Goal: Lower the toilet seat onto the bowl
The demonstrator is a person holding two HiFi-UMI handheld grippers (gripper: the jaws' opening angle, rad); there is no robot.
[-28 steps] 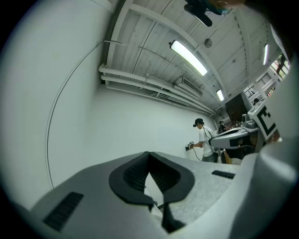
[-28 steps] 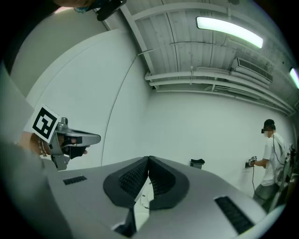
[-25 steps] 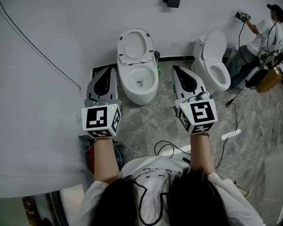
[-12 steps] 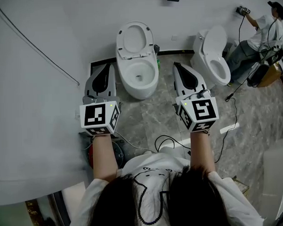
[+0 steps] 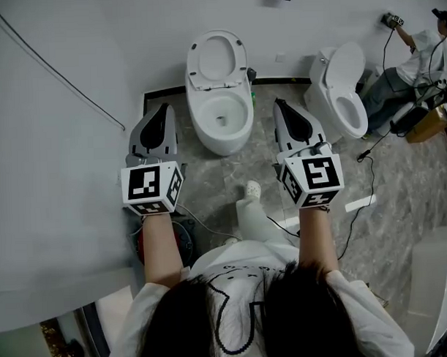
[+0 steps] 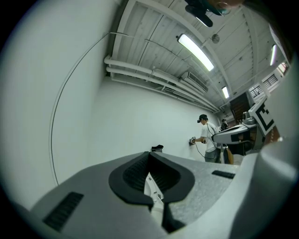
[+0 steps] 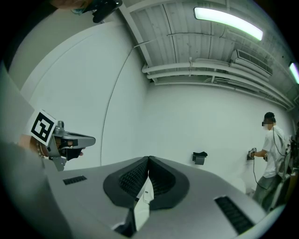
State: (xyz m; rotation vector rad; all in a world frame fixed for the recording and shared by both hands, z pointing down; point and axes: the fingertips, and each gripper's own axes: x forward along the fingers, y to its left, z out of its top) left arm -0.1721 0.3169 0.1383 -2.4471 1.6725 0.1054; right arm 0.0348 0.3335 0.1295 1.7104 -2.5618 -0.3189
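Head view: left gripper [image 5: 162,109] and right gripper [image 5: 279,104] both pinched shut, empty. Toilet seat [image 5: 216,59] upright, ahead and between them, untouched. Risk: shut jaws can only nudge it, so seat may slam onto bowl [image 5: 222,126].

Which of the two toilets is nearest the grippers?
The middle toilet, ahead between the left gripper and right gripper, its seat raised. The other toilet stands farther right, near a person.

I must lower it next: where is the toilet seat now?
Head view, top centre: the seat stands raised by the wall behind the bowl, ahead of and between the left claw and right claw.
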